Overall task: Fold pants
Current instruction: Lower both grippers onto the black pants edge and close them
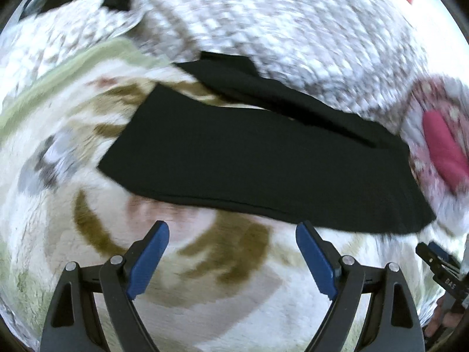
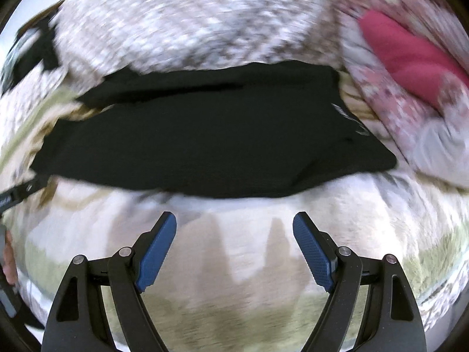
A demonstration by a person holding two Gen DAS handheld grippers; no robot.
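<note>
Both views are motion-blurred. The left gripper (image 1: 231, 228) hangs with its blue pads (image 1: 148, 264) spread wide, nothing between them, just short of the near edge of the black pants (image 1: 249, 158). The pants lie folded into a long band across a cream fleece blanket (image 1: 258, 316) with brown and green patterns. The right gripper (image 2: 234, 220) is likewise splayed and empty, above the blanket just before the pants' hem. Beyond lies a checked grey-white cover (image 2: 190, 20), with a pink floral cloth (image 2: 410, 58) to the right.
</note>
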